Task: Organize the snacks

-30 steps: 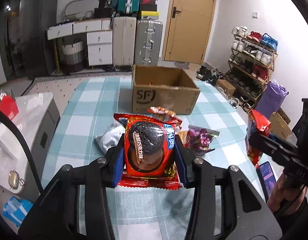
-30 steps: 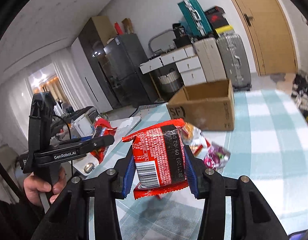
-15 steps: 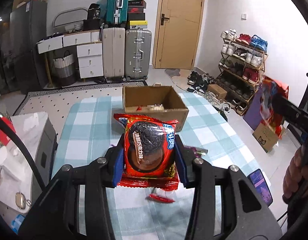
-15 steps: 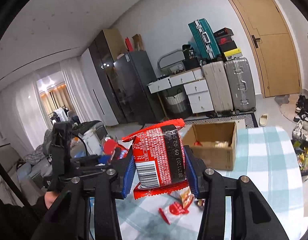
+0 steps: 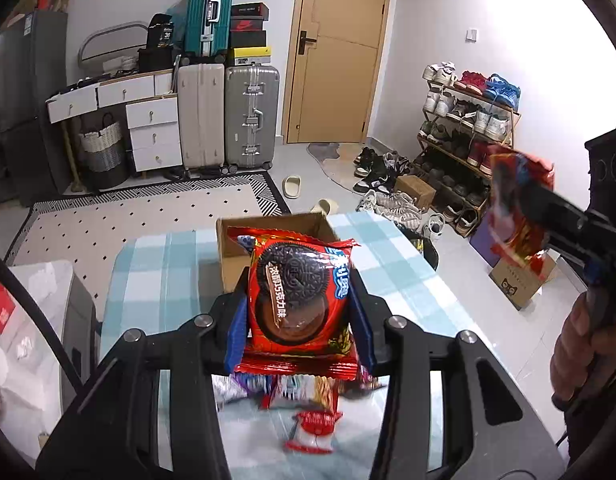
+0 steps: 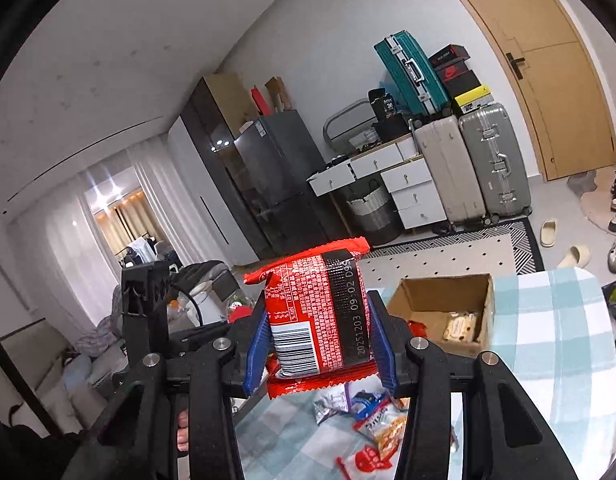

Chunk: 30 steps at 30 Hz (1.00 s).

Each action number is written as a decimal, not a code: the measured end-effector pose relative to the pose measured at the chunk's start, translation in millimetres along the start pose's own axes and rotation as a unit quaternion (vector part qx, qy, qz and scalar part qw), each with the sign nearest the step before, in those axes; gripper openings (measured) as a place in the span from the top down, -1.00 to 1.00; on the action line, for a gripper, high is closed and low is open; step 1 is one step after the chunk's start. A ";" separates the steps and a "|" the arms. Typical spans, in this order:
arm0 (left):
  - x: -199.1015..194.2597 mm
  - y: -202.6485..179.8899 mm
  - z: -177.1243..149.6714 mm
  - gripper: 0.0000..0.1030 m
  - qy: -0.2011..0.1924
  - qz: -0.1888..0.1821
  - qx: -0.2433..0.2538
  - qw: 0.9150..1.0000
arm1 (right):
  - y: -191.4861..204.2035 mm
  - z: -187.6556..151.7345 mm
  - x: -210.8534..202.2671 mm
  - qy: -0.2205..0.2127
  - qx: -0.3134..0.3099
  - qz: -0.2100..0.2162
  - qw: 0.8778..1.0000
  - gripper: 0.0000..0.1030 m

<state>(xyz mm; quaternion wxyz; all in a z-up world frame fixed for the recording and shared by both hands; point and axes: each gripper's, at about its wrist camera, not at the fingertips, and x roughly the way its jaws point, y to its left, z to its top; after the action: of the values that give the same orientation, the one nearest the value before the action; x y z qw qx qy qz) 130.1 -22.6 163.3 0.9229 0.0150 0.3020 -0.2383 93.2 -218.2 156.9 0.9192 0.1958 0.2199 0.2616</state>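
Observation:
My left gripper (image 5: 297, 312) is shut on a red cookie packet (image 5: 297, 296) that shows a dark sandwich biscuit, held high over the checked table (image 5: 147, 272). The right gripper (image 6: 320, 332) is shut on a second red packet (image 6: 320, 320), barcode side facing the camera. An open cardboard box (image 6: 440, 308) stands on the far part of the table, with a pale wrapped snack (image 6: 460, 326) inside. In the left wrist view the box (image 5: 231, 248) lies just behind the held packet. Several loose snack packets (image 6: 372, 424) lie on the table below both grippers. The right gripper (image 5: 536, 216) with its packet also appears at the right edge.
A grey side cabinet (image 5: 47, 320) stands left of the table. Suitcases (image 5: 227, 116) and white drawers (image 5: 151, 128) line the back wall beside a wooden door (image 5: 336, 52). A shoe rack (image 5: 464, 128) stands to the right, with shoes and a small carton (image 5: 516, 284) on the floor.
Both grippers have risen well above the table, each still holding its packet. The box and loose snacks now look lower and farther away, and more of the room shows.

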 end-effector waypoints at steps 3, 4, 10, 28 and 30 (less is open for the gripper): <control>13.9 -2.3 28.5 0.21 -0.009 0.009 0.002 1.000 | -5.2 16.7 15.9 0.004 0.003 -0.004 1.000 0.12; 18.7 -2.2 37.0 0.21 -0.009 0.007 0.001 1.000 | -10.4 21.9 22.6 0.007 0.018 0.006 1.000 0.12; 51.8 2.9 78.9 0.21 -0.019 -0.017 -0.019 1.000 | -28.7 54.2 55.1 0.019 0.010 -0.019 1.000 0.12; 249.6 79.2 104.0 0.21 0.087 0.001 -0.066 0.994 | -125.9 56.0 207.3 0.107 0.013 -0.087 0.990 0.12; 264.3 83.5 91.3 0.21 0.094 0.000 -0.069 0.993 | -137.8 52.5 221.5 0.117 0.014 -0.090 0.989 0.12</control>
<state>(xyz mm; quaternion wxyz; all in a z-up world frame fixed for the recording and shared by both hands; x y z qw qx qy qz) 403.8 -78.1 79.0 0.8894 -0.0259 0.4029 -0.2142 344.0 -213.9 68.0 0.9041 0.1557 0.3463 0.1960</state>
